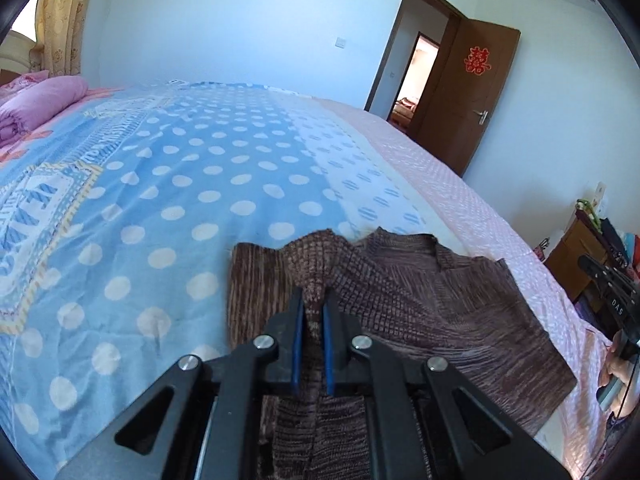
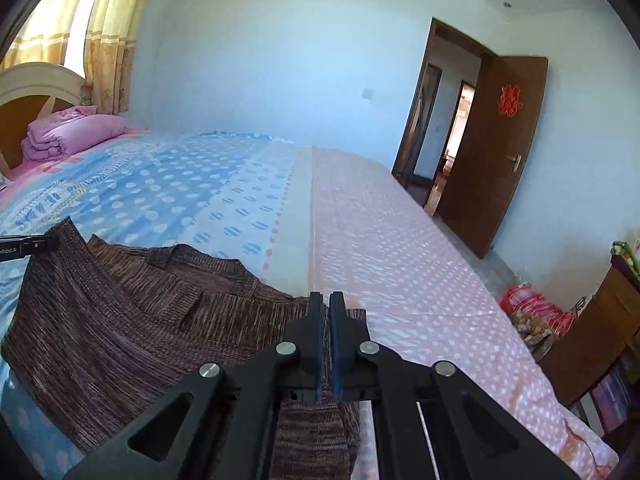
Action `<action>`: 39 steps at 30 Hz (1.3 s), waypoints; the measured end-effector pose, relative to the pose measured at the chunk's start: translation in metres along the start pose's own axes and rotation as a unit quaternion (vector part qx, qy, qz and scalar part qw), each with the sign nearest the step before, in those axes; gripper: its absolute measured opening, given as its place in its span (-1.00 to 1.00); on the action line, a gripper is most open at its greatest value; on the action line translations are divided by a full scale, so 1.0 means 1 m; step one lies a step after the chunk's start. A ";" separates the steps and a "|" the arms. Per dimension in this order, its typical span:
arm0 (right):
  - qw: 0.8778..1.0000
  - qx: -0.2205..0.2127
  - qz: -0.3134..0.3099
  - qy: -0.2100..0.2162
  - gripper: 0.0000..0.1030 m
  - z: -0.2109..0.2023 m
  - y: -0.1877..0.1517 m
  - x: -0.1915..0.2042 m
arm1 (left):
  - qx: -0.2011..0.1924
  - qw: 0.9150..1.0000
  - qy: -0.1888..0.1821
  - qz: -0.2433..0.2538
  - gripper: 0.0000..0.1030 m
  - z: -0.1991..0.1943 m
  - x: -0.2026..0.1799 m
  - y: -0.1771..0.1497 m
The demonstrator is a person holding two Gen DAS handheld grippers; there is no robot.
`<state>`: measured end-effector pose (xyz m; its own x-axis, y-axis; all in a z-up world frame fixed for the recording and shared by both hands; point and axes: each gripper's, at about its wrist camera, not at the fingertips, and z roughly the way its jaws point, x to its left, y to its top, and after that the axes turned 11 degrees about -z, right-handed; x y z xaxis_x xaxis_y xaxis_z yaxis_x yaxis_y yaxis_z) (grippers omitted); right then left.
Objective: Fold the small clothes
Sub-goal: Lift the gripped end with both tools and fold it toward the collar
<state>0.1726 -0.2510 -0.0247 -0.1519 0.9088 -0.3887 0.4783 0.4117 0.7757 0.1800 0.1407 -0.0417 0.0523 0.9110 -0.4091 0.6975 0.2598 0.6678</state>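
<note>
A brown knitted sweater point(image 1: 460, 308) lies on the bed, its collar toward the far side. My left gripper point(image 1: 313, 300) is shut on a raised fold of the sweater's left edge, lifted off the bed. In the right wrist view the sweater point(image 2: 132, 320) spreads to the left, and my right gripper point(image 2: 326, 304) is shut on its right edge, with knit fabric passing between the blue pads and hanging below. The left gripper's tip point(image 2: 28, 246) shows at the far left, and the right gripper point(image 1: 612, 292) shows at the left view's right edge.
The bed has a blue dotted sheet point(image 1: 180, 184) and a pink dotted sheet point(image 2: 400, 264). A folded pink quilt point(image 2: 72, 132) lies by the headboard. An open brown door point(image 2: 496, 148) is at the far right. A wooden cabinet point(image 2: 592, 336) stands beside the bed.
</note>
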 end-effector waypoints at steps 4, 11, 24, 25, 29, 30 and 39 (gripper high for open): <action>0.993 0.020 0.085 0.076 -0.93 0.016 -0.022 -0.023 | 0.001 1.000 -0.011 -0.003 -0.83 0.001 0.002 -0.005; 0.976 0.085 0.137 0.144 -0.22 0.051 -0.062 -0.034 | -0.012 1.000 -0.018 -0.013 -0.83 -0.006 0.007 -0.013; 0.979 0.137 0.066 0.133 -0.84 0.089 -0.062 -0.006 | -0.008 1.000 -0.011 -0.018 -0.83 -0.003 0.008 -0.015; 0.982 0.128 0.065 0.125 -0.85 0.081 -0.060 -0.007 | -0.010 1.000 -0.012 -0.020 -0.83 -0.004 0.008 -0.015; 0.991 0.077 0.068 0.088 -0.85 0.045 -0.044 -0.014 | -0.022 0.999 -0.016 -0.025 -0.83 -0.012 0.006 -0.010; 0.992 0.067 0.066 0.081 -0.85 0.039 -0.039 -0.014 | -0.026 0.999 -0.017 -0.026 -0.83 -0.014 0.005 -0.008; 1.000 0.011 0.018 0.014 -0.85 0.046 0.021 -0.012 | -0.053 0.997 -0.018 -0.054 -0.83 -0.008 0.007 0.028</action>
<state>0.2239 -0.2568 -0.0264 -0.1575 0.9245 -0.3470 0.5023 0.3775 0.7779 0.1939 0.1569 -0.0207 0.0079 0.8649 -0.5019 0.6205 0.3894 0.6807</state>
